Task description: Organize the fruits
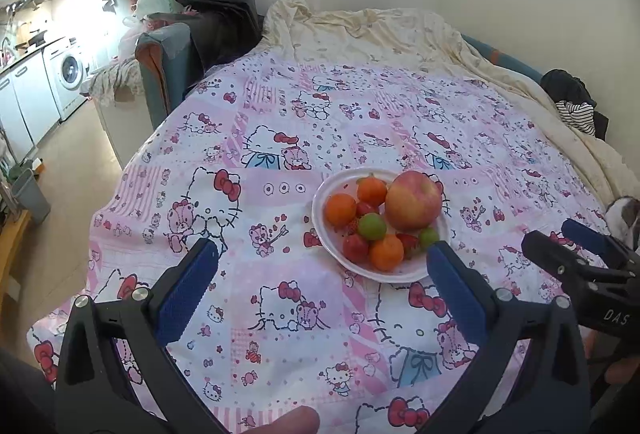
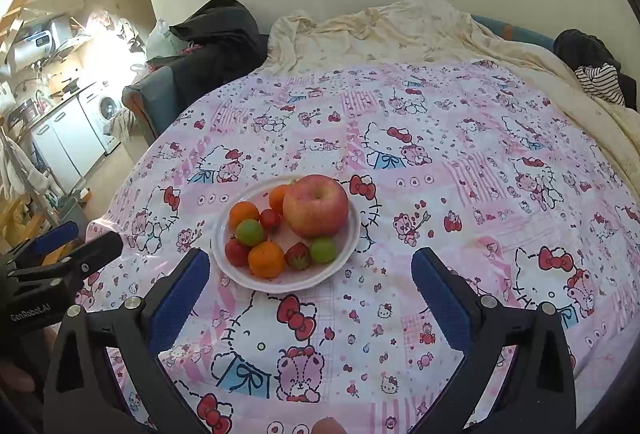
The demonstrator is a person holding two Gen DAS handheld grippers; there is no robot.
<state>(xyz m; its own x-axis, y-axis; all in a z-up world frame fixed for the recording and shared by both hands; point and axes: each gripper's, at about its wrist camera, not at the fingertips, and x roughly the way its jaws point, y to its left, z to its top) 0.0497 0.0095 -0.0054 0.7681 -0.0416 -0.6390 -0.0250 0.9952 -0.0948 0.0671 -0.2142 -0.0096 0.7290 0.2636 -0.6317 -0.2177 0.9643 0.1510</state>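
Observation:
A white plate (image 1: 320, 212) (image 2: 354, 234) sits on a pink cartoon-print cloth. It holds a big red-yellow apple (image 1: 414, 200) (image 2: 315, 205), three oranges (image 1: 340, 209) (image 2: 266, 259), two green fruits (image 1: 372, 227) (image 2: 250, 232) and some strawberries (image 1: 355, 248) (image 2: 297, 256). My left gripper (image 1: 322, 254) is open and empty, just short of the plate; it also shows in the right wrist view (image 2: 86, 238). My right gripper (image 2: 310, 260) is open and empty, its left finger beside the plate's near rim; it also shows in the left wrist view (image 1: 568, 234).
The cloth (image 1: 280, 314) (image 2: 440, 194) covers a bed, with a cream blanket (image 1: 380, 34) behind it and dark clothes (image 1: 572, 98) at the far right. A grey chair with bags (image 1: 168, 54) and a kitchen with a washing machine (image 1: 70, 72) lie to the left.

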